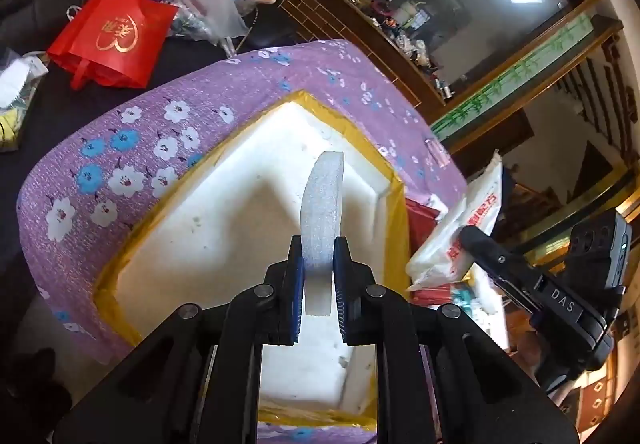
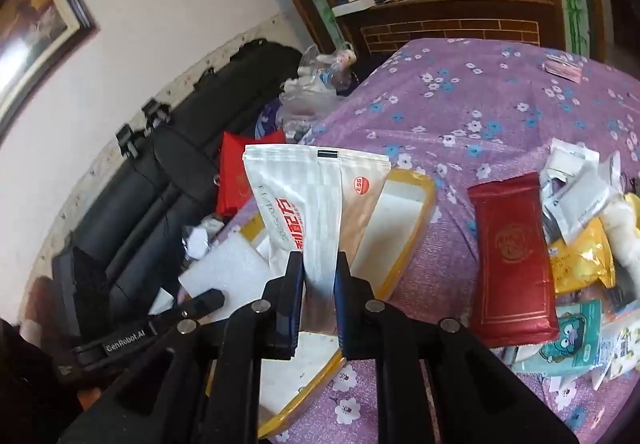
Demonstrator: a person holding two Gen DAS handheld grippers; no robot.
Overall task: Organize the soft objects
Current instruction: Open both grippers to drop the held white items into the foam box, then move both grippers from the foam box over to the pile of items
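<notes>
My left gripper (image 1: 318, 276) is shut on a white foam slab (image 1: 322, 212), held on edge above the open white foam box (image 1: 208, 236) with yellow-taped rims. My right gripper (image 2: 319, 284) is shut on a white soft pouch with red print (image 2: 308, 200), held above the same box (image 2: 400, 228). The pouch also shows in the left wrist view (image 1: 460, 228), at the box's right side. The foam slab shows in the right wrist view (image 2: 228, 268), with the left gripper's finger (image 2: 200, 304) beside it.
The box sits on a purple flowered tablecloth (image 2: 480, 108). A red packet (image 2: 512, 260), a yellow packet (image 2: 580, 256) and several other soft packets lie at the right. A red bag (image 1: 112, 32) and plastic bags (image 1: 216, 4) lie on the dark sofa behind.
</notes>
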